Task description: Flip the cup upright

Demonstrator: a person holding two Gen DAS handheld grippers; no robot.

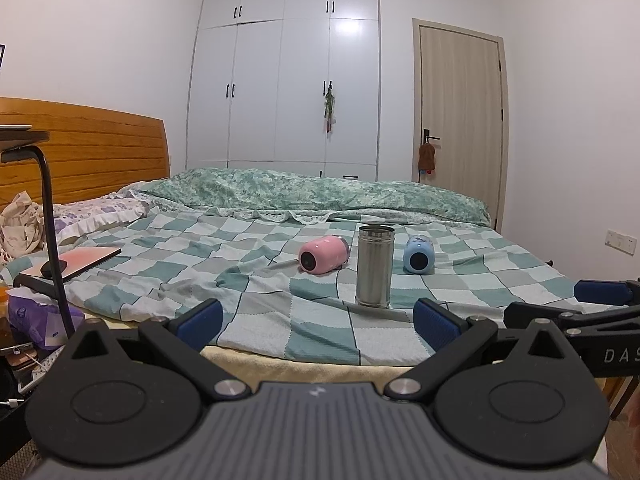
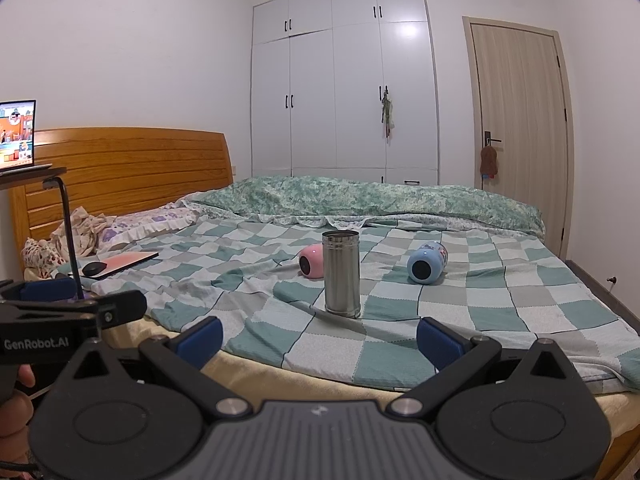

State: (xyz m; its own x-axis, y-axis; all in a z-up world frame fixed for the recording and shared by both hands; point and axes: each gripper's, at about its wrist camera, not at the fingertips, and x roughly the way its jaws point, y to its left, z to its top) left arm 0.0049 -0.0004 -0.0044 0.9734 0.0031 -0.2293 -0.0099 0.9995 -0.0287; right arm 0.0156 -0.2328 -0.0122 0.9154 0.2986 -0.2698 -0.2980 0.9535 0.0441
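Note:
A steel cup (image 1: 375, 266) stands upright on the checkered bedspread (image 1: 256, 320); it also shows in the right wrist view (image 2: 341, 273). A pink cup (image 1: 323, 255) lies on its side behind it to the left, partly hidden by the steel cup in the right wrist view (image 2: 311, 261). A blue cup (image 1: 418, 254) lies on its side to the right, as the right wrist view (image 2: 426, 262) shows too. My left gripper (image 1: 318, 324) is open and empty at the bed's near edge. My right gripper (image 2: 320, 338) is open and empty beside it.
A pink laptop (image 1: 82, 261) with a black mouse (image 2: 94, 268) lies on the bed's left. A black stand pole (image 1: 52, 216) rises at left. A rolled green quilt (image 1: 312, 192) lies along the bed's far side. A wardrobe (image 1: 284, 76) and a door (image 1: 460, 120) stand behind.

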